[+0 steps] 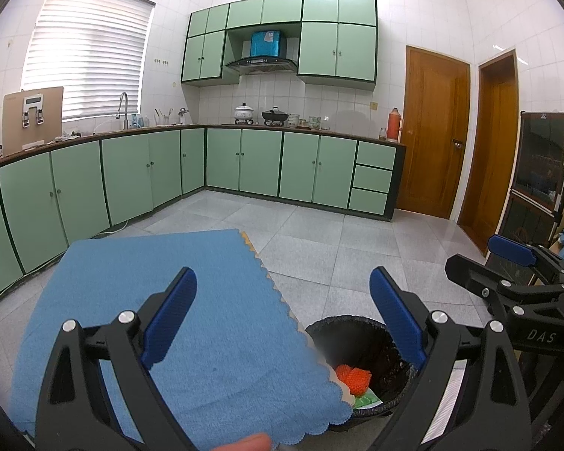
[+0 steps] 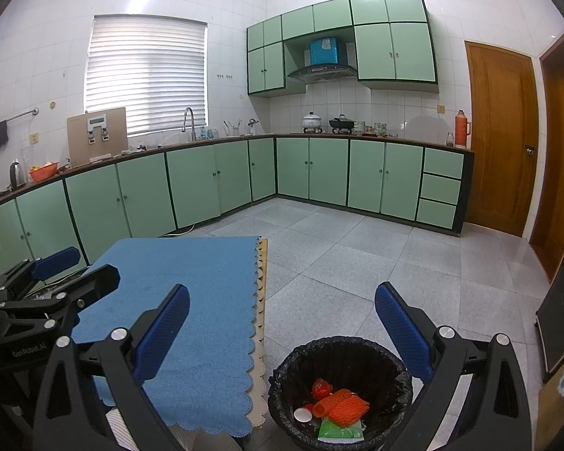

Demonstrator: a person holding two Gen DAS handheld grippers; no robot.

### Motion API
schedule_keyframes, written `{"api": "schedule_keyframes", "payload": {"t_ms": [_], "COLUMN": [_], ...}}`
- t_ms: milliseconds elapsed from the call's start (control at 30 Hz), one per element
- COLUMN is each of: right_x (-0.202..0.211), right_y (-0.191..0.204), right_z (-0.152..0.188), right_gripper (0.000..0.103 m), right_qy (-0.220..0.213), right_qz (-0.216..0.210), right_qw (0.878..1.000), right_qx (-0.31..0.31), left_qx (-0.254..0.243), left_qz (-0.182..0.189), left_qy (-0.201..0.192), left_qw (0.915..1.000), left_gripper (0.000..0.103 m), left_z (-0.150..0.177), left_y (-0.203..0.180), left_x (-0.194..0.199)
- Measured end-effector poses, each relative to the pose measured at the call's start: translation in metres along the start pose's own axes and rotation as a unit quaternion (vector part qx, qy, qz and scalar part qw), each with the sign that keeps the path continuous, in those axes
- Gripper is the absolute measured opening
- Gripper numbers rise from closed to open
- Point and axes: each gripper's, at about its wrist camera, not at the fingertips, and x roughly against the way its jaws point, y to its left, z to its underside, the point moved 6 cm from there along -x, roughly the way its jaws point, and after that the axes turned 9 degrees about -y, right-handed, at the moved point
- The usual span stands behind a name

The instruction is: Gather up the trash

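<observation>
A black-lined trash bin (image 2: 340, 391) stands on the floor beside the table. Inside it lie an orange foam net (image 2: 342, 406), a red wrapper (image 2: 321, 388), a small white cup (image 2: 303, 414) and a green packet (image 2: 336, 431). The bin (image 1: 361, 360) also shows in the left wrist view, with the orange net (image 1: 353, 377) visible. My right gripper (image 2: 282, 323) hangs open above the bin with nothing between its fingers. My left gripper (image 1: 282, 308) is open and empty over the table's right edge. The blue cloth (image 1: 176, 323) on the table carries no trash.
The table (image 2: 261, 300) with its blue cloth (image 2: 191, 300) stands left of the bin. Green cabinets (image 2: 191, 184) run along the walls, with pots and a sink on the counter. Two wooden doors (image 2: 502, 135) are at the right. A dark cabinet (image 1: 541, 173) stands at far right. Grey tiled floor (image 2: 357, 255) lies ahead.
</observation>
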Motion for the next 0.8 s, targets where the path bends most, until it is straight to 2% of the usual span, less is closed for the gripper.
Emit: {"api": "schedule_keyframes", "payload": {"t_ms": [800], "right_x": [-0.0025], "right_y": [0.0002], "right_z": [0.0041], "right_gripper": [0.097], "right_qy": [0.003], "right_qz": [0.002], "right_qw": [1.0], "right_qx": [-0.001], "left_qx": [0.0], "left_qz": [0.002], "left_qy": [0.004], "left_qw": [1.0], "left_gripper": [0.09], "left_z": [0.0029], "left_y": [-0.0005], "left_x": [-0.0024]}}
